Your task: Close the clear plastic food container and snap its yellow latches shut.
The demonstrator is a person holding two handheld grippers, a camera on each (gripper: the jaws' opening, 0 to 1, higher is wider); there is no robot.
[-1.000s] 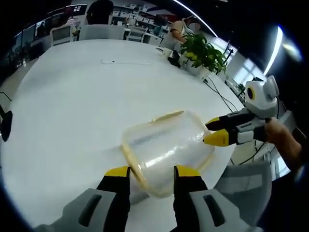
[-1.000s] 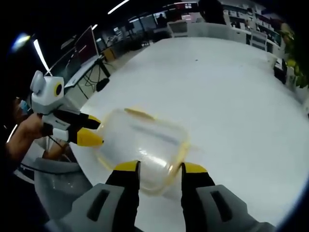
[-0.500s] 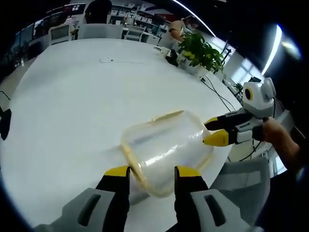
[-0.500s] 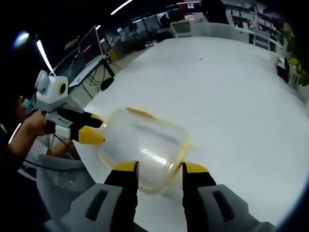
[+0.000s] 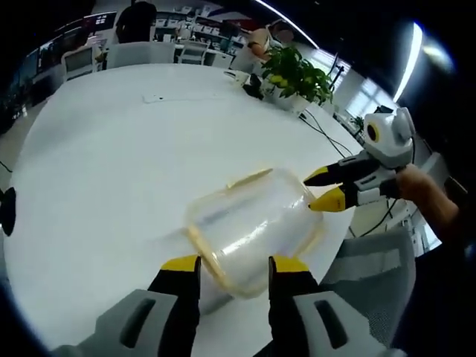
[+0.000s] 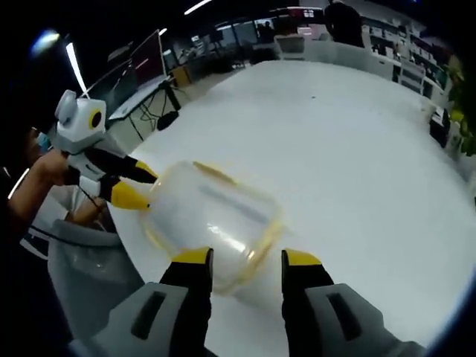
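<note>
White and broad, the round table (image 5: 97,149) carries the clear plastic food container with yellow-edged lid (image 5: 253,227) near its edge, and a leafy green potted plant (image 5: 297,74) stands at the far side. Grey-bodied with yellow tips, the left gripper (image 5: 234,269) has its jaws spread either side of the container's near end, not pinching it. From the opposite end, the right gripper (image 6: 244,260) likewise straddles the box with parted jaws, and its tips sit close against the container's far end in the left gripper view.

white table (image 5: 97,163), potted plant (image 5: 297,74), office desks (image 6: 149,82)
</note>
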